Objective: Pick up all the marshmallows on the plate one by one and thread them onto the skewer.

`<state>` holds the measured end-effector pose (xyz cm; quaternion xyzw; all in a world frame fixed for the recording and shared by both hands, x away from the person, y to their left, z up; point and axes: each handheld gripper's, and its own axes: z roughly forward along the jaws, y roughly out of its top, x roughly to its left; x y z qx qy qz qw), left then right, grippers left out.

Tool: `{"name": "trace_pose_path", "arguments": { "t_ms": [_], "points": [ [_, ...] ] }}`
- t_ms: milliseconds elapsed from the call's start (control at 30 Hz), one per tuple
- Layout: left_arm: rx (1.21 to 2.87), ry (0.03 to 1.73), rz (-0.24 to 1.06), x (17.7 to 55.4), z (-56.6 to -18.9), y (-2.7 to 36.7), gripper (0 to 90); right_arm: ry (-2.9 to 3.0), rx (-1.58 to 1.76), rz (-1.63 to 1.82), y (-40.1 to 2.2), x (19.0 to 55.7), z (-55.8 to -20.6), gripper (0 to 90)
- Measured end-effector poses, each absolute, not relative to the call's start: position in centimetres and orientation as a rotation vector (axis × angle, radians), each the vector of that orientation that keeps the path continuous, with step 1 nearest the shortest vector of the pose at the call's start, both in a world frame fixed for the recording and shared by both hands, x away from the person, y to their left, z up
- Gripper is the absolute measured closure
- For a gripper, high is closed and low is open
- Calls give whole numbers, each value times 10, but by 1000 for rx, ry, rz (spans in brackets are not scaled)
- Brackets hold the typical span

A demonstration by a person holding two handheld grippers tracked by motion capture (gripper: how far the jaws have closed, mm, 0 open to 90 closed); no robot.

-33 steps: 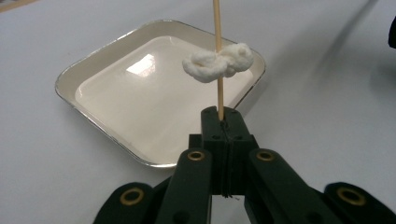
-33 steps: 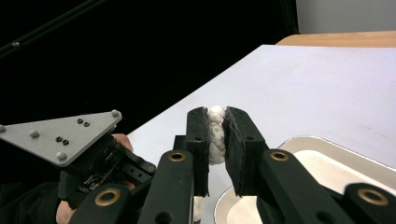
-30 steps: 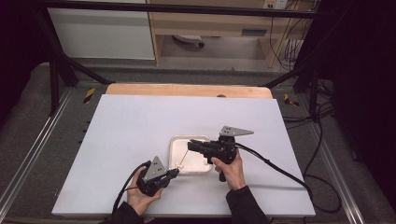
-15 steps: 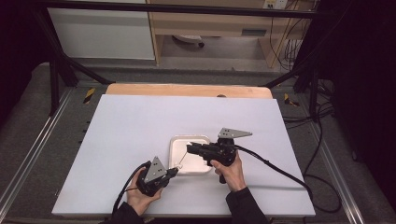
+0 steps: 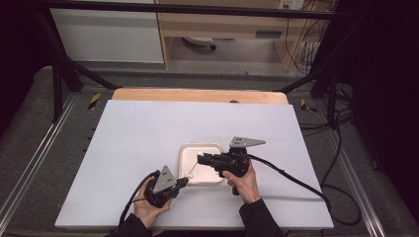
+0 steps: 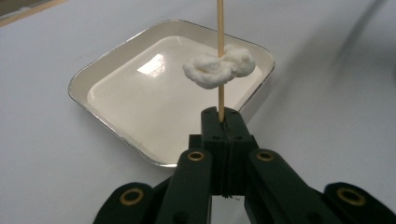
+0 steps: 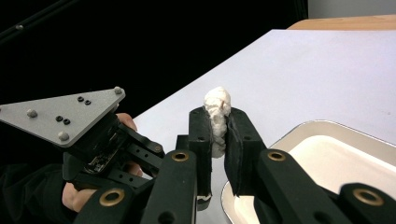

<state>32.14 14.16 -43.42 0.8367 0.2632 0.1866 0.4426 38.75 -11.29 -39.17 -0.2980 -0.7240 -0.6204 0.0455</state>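
Cotton wad (image 6: 219,69) sits part-way down the wooden skewer (image 6: 220,28), above the white tray (image 6: 116,65) at bench centre. Your left gripper (image 6: 222,122), at 7 o'clock of the tray, is clamped fully on the skewer's base. Your right gripper (image 7: 218,128), at 3 o'clock, pinches another cotton tuft (image 7: 217,116). Keep the stick steady; likely press the tuft squarely onto the point, over the tray.

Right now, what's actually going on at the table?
A person works over a white tray with two tools. The left hand-held gripper is shut on a thin wooden stick that has a cotton wad speared on it. The right hand-held gripper is shut on a second cotton wad, beside the tray.
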Motion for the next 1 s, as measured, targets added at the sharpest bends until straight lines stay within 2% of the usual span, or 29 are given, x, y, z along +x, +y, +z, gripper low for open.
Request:
{"name": "trace_pose_path", "arguments": {
  "t_ms": [533, 800, 900, 933, 1000],
  "points": [
    [2099, 640, 496, 320, -433, 142, 893, -2220, -880, -1878, -113, 386, -396, 836],
    [2098, 632, 464, 322, -434, 140, 893, -2212, -892, -1857, -114, 388, -398, 827],
    [2061, 640, 425, 324, -433, 143, 893, -2208, -907, -1879, -116, 389, -394, 791],
    [2052, 637, 422, 324, -432, 145, 893, -2216, -908, -1892, -117, 389, -393, 755],
    [2045, 636, 424, 324, -431, 147, 893, -2222, -944, -1896, -119, 389, -391, 627]
  ]
}}
